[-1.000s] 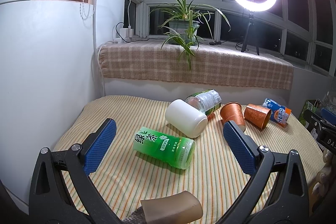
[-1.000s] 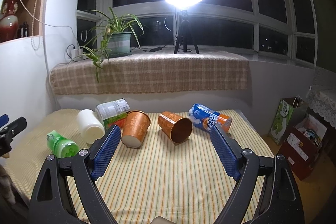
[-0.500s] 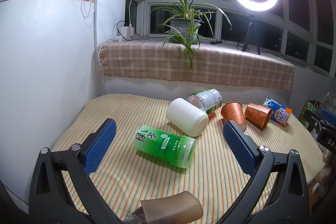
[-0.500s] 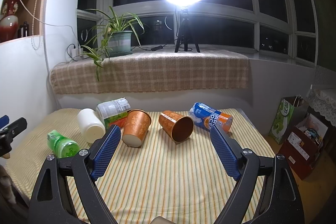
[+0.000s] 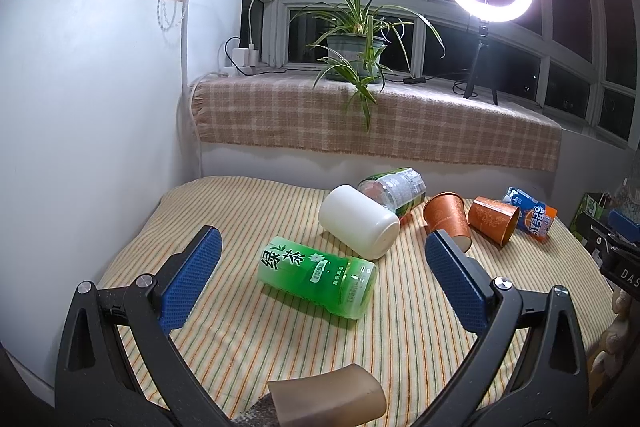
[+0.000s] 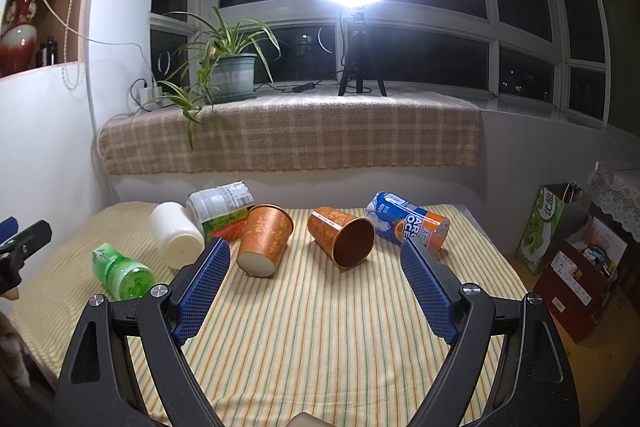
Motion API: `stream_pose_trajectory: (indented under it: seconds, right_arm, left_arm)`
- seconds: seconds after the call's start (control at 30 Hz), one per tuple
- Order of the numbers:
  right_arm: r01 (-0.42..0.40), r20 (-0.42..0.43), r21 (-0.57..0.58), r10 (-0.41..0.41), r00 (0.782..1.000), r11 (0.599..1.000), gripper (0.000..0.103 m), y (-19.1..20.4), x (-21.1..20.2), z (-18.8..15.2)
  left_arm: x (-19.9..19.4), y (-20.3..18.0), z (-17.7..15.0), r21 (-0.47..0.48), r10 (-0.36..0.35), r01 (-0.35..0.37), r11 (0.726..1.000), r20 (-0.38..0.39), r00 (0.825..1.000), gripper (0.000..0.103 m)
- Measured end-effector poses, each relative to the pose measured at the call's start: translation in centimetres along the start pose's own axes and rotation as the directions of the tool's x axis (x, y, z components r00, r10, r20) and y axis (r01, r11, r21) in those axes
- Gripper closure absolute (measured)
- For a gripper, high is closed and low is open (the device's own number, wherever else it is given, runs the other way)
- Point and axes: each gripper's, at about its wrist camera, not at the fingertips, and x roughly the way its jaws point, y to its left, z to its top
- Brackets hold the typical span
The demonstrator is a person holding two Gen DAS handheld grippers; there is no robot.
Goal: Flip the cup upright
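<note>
Barely any change over the last second: both views have only drifted slightly, and every cup still lies toppled. The right gripper (image 6: 314, 281) hangs wide open and empty, short of the two orange cups (image 6: 265, 241) (image 6: 342, 236); the left gripper (image 5: 320, 277), equally wide, frames the green bottle (image 5: 318, 276) near them. No flip has begun.

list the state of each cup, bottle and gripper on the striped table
left orange cup: on its side, base toward camera
right orange cup: on its side, mouth toward camera
green bottle: lying
white jar: lying
blue can: lying
left gripper: open
right gripper: open
</note>
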Motion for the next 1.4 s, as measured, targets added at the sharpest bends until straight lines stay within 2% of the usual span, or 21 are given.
stream_pose_trajectory:
  seconds: [0.47, 0.67, 0.8, 1.0, 1.17, 1.23, 1.4]
  right_arm:
    - [-0.046, -0.023, -0.021, 0.046, 0.999, 0.999, 0.016, 1.2, 1.0, -0.1]
    - [-0.110, -0.059, -0.052, 0.107, 0.992, 0.993, 0.016, 2.7, 2.5, 0.1]
    - [-0.188, -0.114, -0.052, 0.181, 0.977, 0.981, 0.016, 3.7, 4.3, 0.5]
    - [-0.329, -0.211, -0.084, 0.306, 0.928, 0.940, 0.016, 6.1, 7.9, 1.7]
    - [-0.462, -0.292, -0.128, 0.412, 0.863, 0.878, 0.016, 9.0, 10.2, 2.9]
    - [-0.515, -0.336, -0.154, 0.445, 0.830, 0.843, 0.016, 10.4, 11.3, 3.2]
    - [-0.588, -0.439, -0.193, 0.467, 0.767, 0.785, 0.017, 13.8, 14.3, 3.7]
  left_arm:
    - [-0.4, 1.2, -0.7, -0.017, 0.030, -0.030, 0.999, -0.017, 0.999, 0.000]
    - [-0.7, 2.3, -1.0, -0.026, 0.052, -0.052, 0.998, -0.025, 0.998, 0.000]
    - [-0.8, 3.2, -1.2, -0.033, 0.068, -0.069, 0.997, -0.034, 0.997, 0.000]
    - [-1.1, 4.5, -1.6, -0.045, 0.094, -0.096, 0.994, -0.048, 0.994, 0.000]
    - [-1.2, 5.6, -2.0, -0.057, 0.122, -0.125, 0.990, -0.061, 0.991, 0.000]
    - [-1.3, 6.1, -2.1, -0.064, 0.130, -0.134, 0.989, -0.065, 0.989, 0.000]
    - [-1.4, 7.1, -2.4, -0.080, 0.145, -0.150, 0.985, -0.070, 0.987, 0.000]
